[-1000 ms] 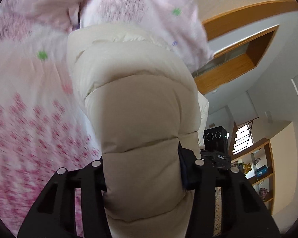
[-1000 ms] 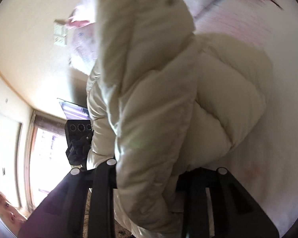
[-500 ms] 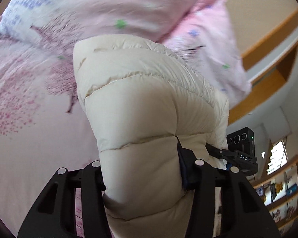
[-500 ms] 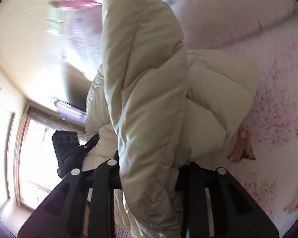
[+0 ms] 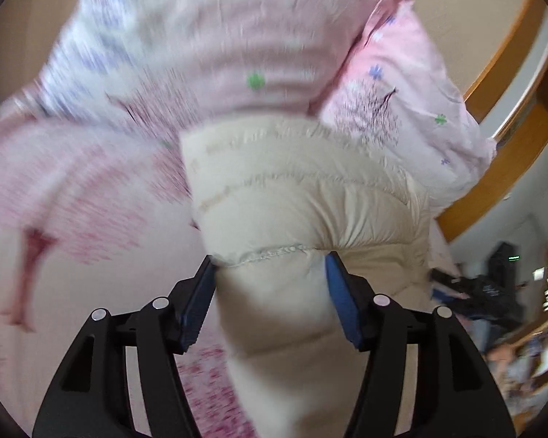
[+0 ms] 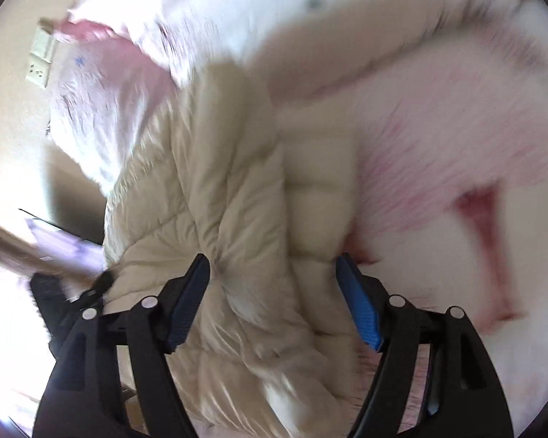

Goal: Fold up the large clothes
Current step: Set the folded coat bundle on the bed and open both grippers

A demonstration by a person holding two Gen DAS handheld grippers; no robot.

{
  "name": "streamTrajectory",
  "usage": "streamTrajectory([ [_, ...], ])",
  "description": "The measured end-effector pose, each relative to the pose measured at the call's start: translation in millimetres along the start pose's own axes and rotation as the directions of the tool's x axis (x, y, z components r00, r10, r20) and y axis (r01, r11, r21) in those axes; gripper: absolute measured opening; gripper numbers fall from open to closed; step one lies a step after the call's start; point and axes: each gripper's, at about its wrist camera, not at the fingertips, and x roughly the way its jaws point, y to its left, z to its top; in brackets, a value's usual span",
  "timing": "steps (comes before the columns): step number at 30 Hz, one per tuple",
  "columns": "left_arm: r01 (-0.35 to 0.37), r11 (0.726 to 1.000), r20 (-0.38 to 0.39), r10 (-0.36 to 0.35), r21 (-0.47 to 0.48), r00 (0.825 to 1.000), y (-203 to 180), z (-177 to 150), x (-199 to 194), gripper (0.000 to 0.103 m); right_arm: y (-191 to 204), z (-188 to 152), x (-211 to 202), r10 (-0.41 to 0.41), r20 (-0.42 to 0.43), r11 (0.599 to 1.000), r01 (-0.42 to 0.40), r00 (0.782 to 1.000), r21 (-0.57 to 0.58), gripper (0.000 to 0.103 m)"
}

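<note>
A cream quilted puffer jacket [image 5: 303, 197] lies bunched on a bed with a pink flowered sheet [image 5: 76, 197]. In the left wrist view, my left gripper [image 5: 270, 266] has its blue pads spread wide, with a fold of the jacket between them. In the right wrist view, the jacket [image 6: 215, 197] fills the centre, and my right gripper [image 6: 272, 266] also stands wide open around it. The other gripper shows as a dark shape at the right edge of the left view [image 5: 493, 292]. Both views are blurred by motion.
Pink flowered pillows [image 5: 402, 84] lie just beyond the jacket at the head of the bed. A wooden headboard frame [image 5: 504, 109] rises at the right. A wall socket [image 6: 40, 62] and a bright window [image 6: 3, 310] show at the left of the right view.
Both grippers have opened; the jaws that were pinched on the jacket now stand wide apart. The jacket has come down onto the bed near the pillows.
</note>
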Motion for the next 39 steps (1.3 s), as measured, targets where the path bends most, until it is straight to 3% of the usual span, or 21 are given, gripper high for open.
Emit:
streamTrajectory([
  [2,-0.054,0.995,0.072,0.048,0.078,0.996,-16,-10,-23,0.061,20,-13,-24,-0.022,0.094,0.995,0.031,0.995,-0.091,0.064],
  [3,-0.068,0.989,0.103,0.055,0.130,0.993,-30,-19,-34,0.062,31,-21,-30,-0.007,0.102,0.989,0.021,0.995,-0.144,0.052],
  [4,-0.071,0.984,0.115,0.053,0.160,0.992,-36,-25,-41,0.064,44,-29,-33,0.011,0.090,0.980,0.007,0.996,-0.199,0.044],
  [7,-0.071,0.965,0.103,0.047,0.250,0.994,-61,-48,-45,0.066,71,-58,-27,0.041,0.016,0.949,-0.034,0.999,-0.314,0.034],
  [10,-0.079,0.950,0.055,0.065,0.301,0.996,-73,-63,-32,0.066,79,-77,-11,-0.007,-0.039,0.938,-0.007,0.999,-0.346,0.035],
  [12,-0.118,0.933,0.036,0.112,0.340,0.993,-77,-70,-17,0.066,76,-83,10,-0.088,-0.082,0.937,0.054,0.993,-0.344,0.035],
  [17,-0.136,0.926,-0.012,0.150,0.351,0.989,-71,-78,10,0.066,62,-82,31,-0.088,-0.127,0.957,0.049,0.988,-0.286,0.035],
  [21,-0.148,0.925,-0.027,0.168,0.349,0.985,-69,-82,27,0.069,56,-72,43,-0.109,-0.121,0.950,0.068,0.987,-0.304,0.035],
  [25,-0.156,0.922,-0.005,0.169,0.355,0.986,-69,-85,23,0.070,68,-81,31,-0.110,-0.058,0.949,0.087,0.992,-0.303,0.038],
  [27,-0.151,0.914,0.025,0.153,0.377,0.988,-73,-89,14,0.081,73,-86,19,-0.110,-0.007,0.941,0.102,0.994,-0.321,0.046],
  [29,-0.157,0.908,0.026,0.160,0.390,0.987,-75,-92,15,0.086,69,-90,28,-0.148,-0.053,0.944,0.125,0.988,-0.305,0.047],
  [32,-0.179,0.899,0.031,0.182,0.399,0.983,-78,-94,19,0.089,60,-87,35,-0.124,-0.087,0.957,0.096,0.989,-0.274,0.046],
  [34,-0.181,0.899,0.044,0.178,0.400,0.983,-83,-96,9,0.090,61,-81,19,-0.081,-0.049,0.967,0.067,0.995,-0.246,0.045],
  [36,-0.181,0.901,0.075,0.165,0.394,0.983,-84,-99,-5,0.100,61,-74,5,-0.045,0.007,0.969,0.045,0.999,-0.242,0.045],
  [39,-0.236,0.894,0.125,0.203,0.382,0.971,-84,-104,-18,0.102,62,-72,15,-0.074,-0.031,0.966,0.064,0.997,-0.251,0.045],
])
